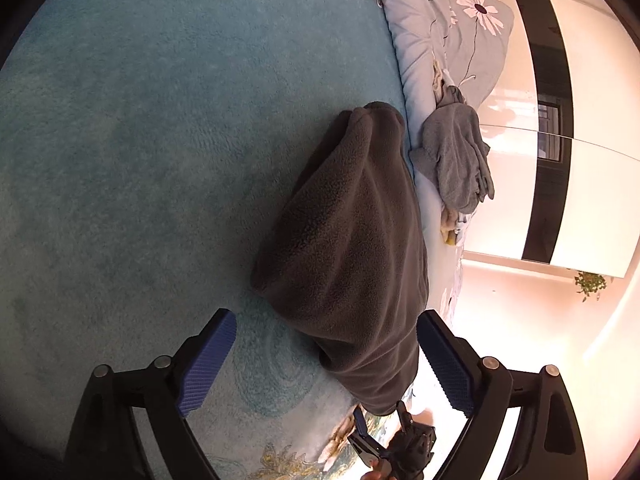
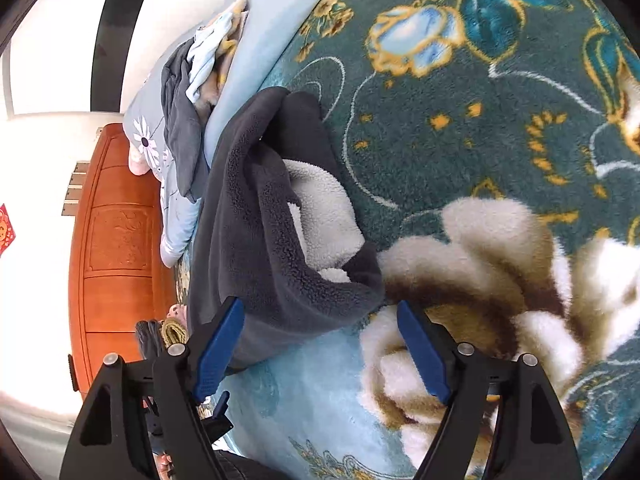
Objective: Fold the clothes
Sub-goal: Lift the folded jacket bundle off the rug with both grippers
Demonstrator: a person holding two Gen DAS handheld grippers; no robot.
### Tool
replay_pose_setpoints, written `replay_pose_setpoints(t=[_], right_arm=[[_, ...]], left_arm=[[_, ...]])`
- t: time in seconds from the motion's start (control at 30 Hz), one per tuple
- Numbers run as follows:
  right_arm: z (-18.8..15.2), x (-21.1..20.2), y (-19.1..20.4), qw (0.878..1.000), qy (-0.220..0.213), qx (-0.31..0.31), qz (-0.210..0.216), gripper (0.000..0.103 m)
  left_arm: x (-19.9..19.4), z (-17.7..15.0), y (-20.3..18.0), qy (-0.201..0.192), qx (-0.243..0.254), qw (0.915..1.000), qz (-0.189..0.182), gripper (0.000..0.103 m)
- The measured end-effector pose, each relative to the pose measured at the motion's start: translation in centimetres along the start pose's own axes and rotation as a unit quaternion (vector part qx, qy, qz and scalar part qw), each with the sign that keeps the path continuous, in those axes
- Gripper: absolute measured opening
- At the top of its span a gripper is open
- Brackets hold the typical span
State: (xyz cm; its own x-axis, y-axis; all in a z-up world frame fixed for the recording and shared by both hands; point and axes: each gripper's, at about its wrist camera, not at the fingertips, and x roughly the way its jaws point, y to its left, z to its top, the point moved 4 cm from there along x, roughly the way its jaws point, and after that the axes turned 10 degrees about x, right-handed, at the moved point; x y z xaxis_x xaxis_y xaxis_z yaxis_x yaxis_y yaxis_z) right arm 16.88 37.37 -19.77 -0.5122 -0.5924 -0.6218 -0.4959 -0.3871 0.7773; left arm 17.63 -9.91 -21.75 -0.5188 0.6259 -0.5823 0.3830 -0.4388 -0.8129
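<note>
A dark grey fleece garment (image 1: 352, 248) lies bunched on the teal floral blanket (image 1: 140, 140). The right wrist view shows the garment (image 2: 260, 232) with its cream sherpa lining (image 2: 324, 212) exposed. My left gripper (image 1: 326, 360) is open, its blue pads on either side of the garment's near end, not touching it. My right gripper (image 2: 320, 348) is open and empty, just short of the garment's near edge. The right gripper also shows small at the bottom of the left wrist view (image 1: 380, 424), at the garment's far end.
A grey garment (image 1: 456, 156) and other clothes lie piled on a light blue flowered quilt (image 1: 440, 20) at the blanket's edge. A wooden headboard (image 2: 116, 240) stands beyond. White wardrobe doors (image 1: 592, 120) line the wall.
</note>
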Motion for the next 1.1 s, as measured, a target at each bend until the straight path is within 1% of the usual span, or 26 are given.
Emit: replay_pose_setpoints(t=[0.03, 0.13, 0.2, 0.27, 0.33, 0.43, 0.5, 0.57, 0.7, 0.8, 0.87, 0.9, 0.97, 1.0, 1.03, 1.1], right_arm=[[-0.1, 0.3, 0.2, 1.0, -0.006, 0.0, 0.007, 0.086], [0.1, 1.4, 0.8, 1.0, -0.016, 0.006, 0.026, 0.087], [0.3, 2.0, 1.0, 0.999, -0.019, 0.016, 0.034, 0.089], [0.6, 2.3, 1.0, 0.998, -0.017, 0.03, 0.046, 0.089], [1.2, 2.7, 1.2, 0.998, -0.006, 0.032, 0.051, 0.089], [2.2, 3.0, 1.8, 0.998, -0.009, 0.023, 0.058, 0.089], [2.6, 3.4, 2.0, 0.998, -0.012, 0.021, 0.061, 0.089], [2.8, 3.9, 2.4, 0.998, -0.012, 0.017, 0.063, 0.089], [3.3, 5.2, 3.6, 0.998, -0.009, 0.002, 0.066, 0.089], [3.3, 5.9, 4.1, 0.998, -0.003, -0.003, 0.059, 0.089], [3.1, 6.0, 4.3, 0.999, 0.003, -0.002, 0.054, 0.089], [3.0, 6.0, 4.2, 0.998, 0.007, 0.009, 0.057, 0.088], [2.9, 6.0, 3.9, 0.997, 0.015, 0.033, 0.063, 0.083], [2.9, 6.0, 3.7, 0.997, 0.019, 0.045, 0.065, 0.077], [2.9, 6.0, 3.5, 0.996, 0.018, 0.056, 0.064, 0.072], [2.8, 6.0, 3.5, 0.995, 0.019, 0.066, 0.067, 0.069]], left_arm=[[0.4, 0.1, 0.0, 0.002, -0.002, 1.0, 0.008, 0.093], [1.7, 0.5, -0.8, 0.012, 0.01, 0.9999, 0.002, 0.093], [2.2, 1.2, -1.7, 0.001, 0.027, 0.9996, 0.004, 0.092], [3.1, 1.8, -1.9, -0.003, 0.032, 0.9995, 0.007, 0.092], [4.1, 2.2, -1.4, -0.004, 0.02, 0.9997, 0.011, 0.092], [5.0, 2.6, -0.9, -0.01, 0.008, 0.9999, 0.003, 0.092], [5.5, 3.0, -1.2, -0.01, 0.009, 0.9999, 0.004, 0.092], [6.0, 3.3, -1.6, -0.006, 0.016, 0.9998, 0.01, 0.093], [6.2, 3.8, -1.7, 0.012, 0.025, 0.9996, 0.003, 0.093], [6.3, 4.0, -1.4, 0.014, -0.001, 0.9999, 0.003, 0.092], [6.3, 4.2, -1.2, 0.013, -0.027, 0.9995, 0.009, 0.091], [6.2, 4.3, -1.2, 0.013, -0.036, 0.9992, 0.014, 0.09], [6.0, 4.3, -1.4, 0.007, -0.03, 0.9991, 0.03, 0.084], [5.9, 4.4, -1.6, 0.004, -0.025, 0.9989, 0.038, 0.078], [5.6, 4.3, -1.9, -0.002, -0.017, 0.999, 0.041, 0.072], [5.0, 4.2, -2.6, -0.01, 0.005, 0.999, 0.043, 0.067]])
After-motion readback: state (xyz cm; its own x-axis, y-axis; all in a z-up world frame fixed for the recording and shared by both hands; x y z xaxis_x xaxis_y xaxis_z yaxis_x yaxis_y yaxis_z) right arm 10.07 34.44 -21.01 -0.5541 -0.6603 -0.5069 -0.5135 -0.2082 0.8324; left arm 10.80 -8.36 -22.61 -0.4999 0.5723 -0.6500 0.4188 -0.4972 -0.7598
